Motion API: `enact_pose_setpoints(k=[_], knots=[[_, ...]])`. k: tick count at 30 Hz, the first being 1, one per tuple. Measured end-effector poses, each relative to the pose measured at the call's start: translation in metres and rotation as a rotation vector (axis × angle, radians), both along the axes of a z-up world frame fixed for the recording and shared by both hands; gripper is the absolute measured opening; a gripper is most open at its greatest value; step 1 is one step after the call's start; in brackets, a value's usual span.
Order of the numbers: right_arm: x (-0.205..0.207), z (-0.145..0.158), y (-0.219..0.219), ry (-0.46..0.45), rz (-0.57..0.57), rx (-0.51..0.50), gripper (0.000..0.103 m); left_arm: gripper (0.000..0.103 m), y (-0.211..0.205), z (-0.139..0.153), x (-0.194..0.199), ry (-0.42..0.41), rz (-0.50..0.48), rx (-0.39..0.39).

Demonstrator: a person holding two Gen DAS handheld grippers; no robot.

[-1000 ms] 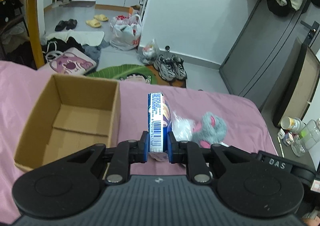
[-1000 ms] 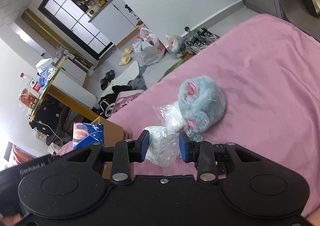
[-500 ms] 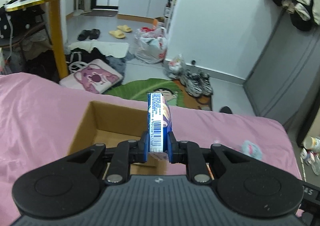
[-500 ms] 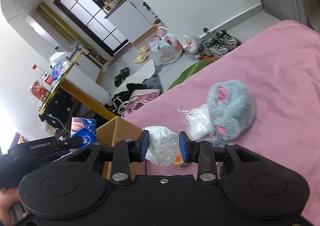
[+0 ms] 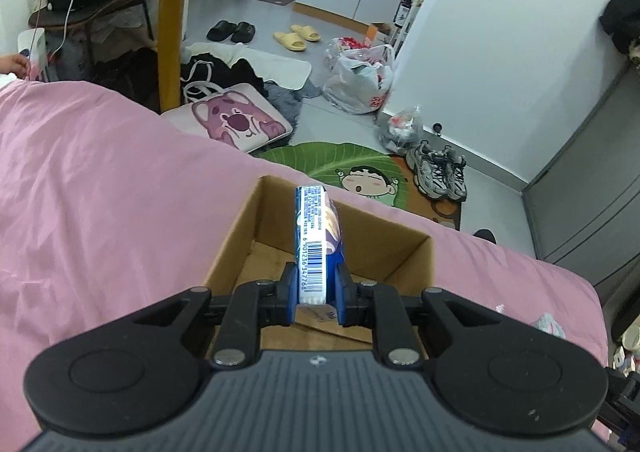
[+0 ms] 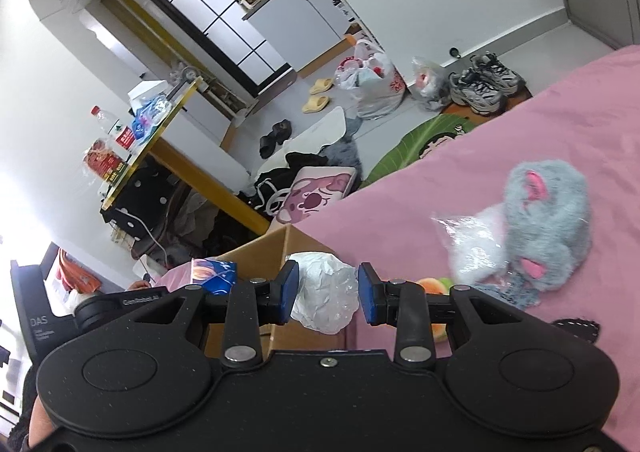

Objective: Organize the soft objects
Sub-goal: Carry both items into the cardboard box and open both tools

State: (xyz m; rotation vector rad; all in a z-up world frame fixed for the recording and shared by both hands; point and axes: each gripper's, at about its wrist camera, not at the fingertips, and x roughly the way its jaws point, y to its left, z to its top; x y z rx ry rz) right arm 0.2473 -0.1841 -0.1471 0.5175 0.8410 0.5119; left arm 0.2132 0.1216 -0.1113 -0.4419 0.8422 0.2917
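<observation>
Pink bed (image 5: 100,180) carries an open box (image 5: 240,228), empty so far as visible. Left gripper (image 5: 316,294) pinches a tissue pack (image 5: 318,248) on edge above the box, placed for a straight drop inside. Right gripper (image 6: 325,292) clamps a crumpled bag (image 6: 326,300) beside the box wall (next in line, I judge). Grey plush (image 6: 548,208) lies on the bed, well apart.

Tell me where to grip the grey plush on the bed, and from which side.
Grip the grey plush across its round furry body, coming from above. It lies low on the pink sheet. A clear bag touches one side, so avoid that side or the tool may catch the bag.
</observation>
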Motion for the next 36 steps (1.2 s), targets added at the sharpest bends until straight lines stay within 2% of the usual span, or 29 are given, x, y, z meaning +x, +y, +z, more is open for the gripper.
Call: enact_pose_setpoints(k=[7,17,20,21,22,23,26,31,34,36], knots=[[0.011,0.006,0.025,-0.013,0.018,0.004,0.032,0.021,0.012,-0.008,0.002,0.019,0.03,-0.001],[0.018,0.017,0.065,-0.029,0.055,0.0,0.032,0.024,0.021,-0.007,-0.009,-0.021,0.046,-0.056],[0.02,0.021,0.074,-0.033,0.068,0.011,0.041,0.026,0.023,-0.007,-0.011,-0.029,0.048,-0.064],[0.02,0.022,0.075,-0.028,0.073,0.019,0.055,0.026,0.022,-0.007,-0.011,-0.031,0.05,-0.066],[0.019,0.023,0.073,-0.027,0.072,0.017,0.062,0.027,0.022,-0.007,-0.01,-0.031,0.05,-0.065],[0.02,0.025,0.074,-0.034,0.071,0.003,0.062,0.028,0.021,-0.006,-0.011,-0.032,0.049,-0.063],[0.017,0.029,0.064,-0.038,0.067,-0.028,0.062,0.04,0.018,-0.004,-0.01,-0.041,0.038,-0.058],[0.008,0.033,0.035,-0.028,0.041,-0.084,0.062,0.07,0.005,0.004,-0.011,-0.066,0.015,-0.028],[0.002,0.035,0.014,-0.015,0.019,-0.122,0.063,0.078,-0.005,0.009,-0.013,-0.084,-0.006,-0.018],[-0.003,0.036,0.0,-0.002,0.005,-0.149,0.063,0.079,-0.012,0.014,-0.014,-0.091,-0.026,-0.015]])
